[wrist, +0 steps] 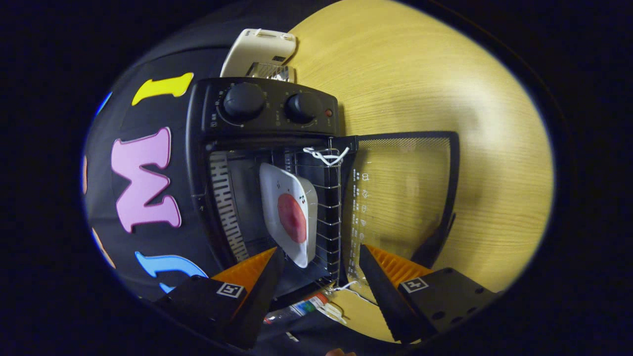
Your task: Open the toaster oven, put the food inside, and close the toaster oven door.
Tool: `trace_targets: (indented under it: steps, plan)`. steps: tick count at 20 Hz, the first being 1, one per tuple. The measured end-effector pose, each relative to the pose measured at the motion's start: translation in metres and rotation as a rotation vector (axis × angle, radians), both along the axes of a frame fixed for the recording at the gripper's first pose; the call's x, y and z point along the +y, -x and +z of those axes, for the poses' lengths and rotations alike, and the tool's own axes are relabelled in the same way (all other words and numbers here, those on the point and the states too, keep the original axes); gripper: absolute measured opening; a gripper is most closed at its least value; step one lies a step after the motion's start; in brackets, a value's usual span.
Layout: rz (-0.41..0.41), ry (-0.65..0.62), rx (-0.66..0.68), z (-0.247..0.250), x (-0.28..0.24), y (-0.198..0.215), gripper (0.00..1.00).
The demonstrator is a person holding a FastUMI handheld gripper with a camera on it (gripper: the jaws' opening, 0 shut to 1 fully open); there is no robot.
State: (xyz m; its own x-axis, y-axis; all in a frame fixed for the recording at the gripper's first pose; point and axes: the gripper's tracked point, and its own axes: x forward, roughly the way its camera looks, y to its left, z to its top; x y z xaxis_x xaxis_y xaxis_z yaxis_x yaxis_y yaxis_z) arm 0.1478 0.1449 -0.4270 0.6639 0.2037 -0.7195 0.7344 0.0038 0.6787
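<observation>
**Food on its plate sits inside the open toaster oven, claw empty**

The view is rolled to the side, so the toaster oven point(267, 188) appears turned, with its control panel in the upper centre of the frame. Two dark knobs point(243, 101) stand side by side on this panel, and a small red lamp point(328, 112) is just to the right of them.

The oven door point(403, 198) is fully open and lies flat over the wooden table point(445, 74), reaching toward the right of the frame. Its glass carries small white symbols along the hinge side.

Inside the cavity, a white plate point(289, 215) with rounded corners rests on the wire rack point(329, 217). A round red piece of food point(292, 217) lies on the plate. A white cord point(326, 156) is tied at the upper end of the rack.

The gripper point(321, 259) is at the lower centre of the frame. Its fingers are spread apart and nothing is between them. The left fingertip is near the lower corner of the plate; I cannot tell if it touches. The right fingertip is over the door glass.

A cream-coloured device point(259, 49) lies on the table behind the oven, in the upper centre.
</observation>
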Motion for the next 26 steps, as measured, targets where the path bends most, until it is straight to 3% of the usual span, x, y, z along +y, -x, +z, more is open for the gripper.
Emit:
trace_targets:
  steps: [4, 10, 13, 16, 18, 22, 26]
  plan:
    - [0.106, 0.114, -0.046, 0.028, -0.019, 0.047, 0.99]
    - [0.265, 0.361, -0.164, 0.073, -0.06, 0.082, 0.98]
    - [0.412, 0.583, -0.208, 0.085, -0.081, 0.098, 0.98]
    - [0.621, 0.817, -0.191, 0.078, -0.089, 0.12, 0.98]
    - [0.774, 0.902, -0.145, 0.056, -0.079, 0.136, 0.99]
    - [1.007, 0.941, -0.081, 0.007, -0.044, 0.149, 0.99]
    - [1.09, 0.908, -0.041, -0.026, -0.011, 0.146, 0.99]
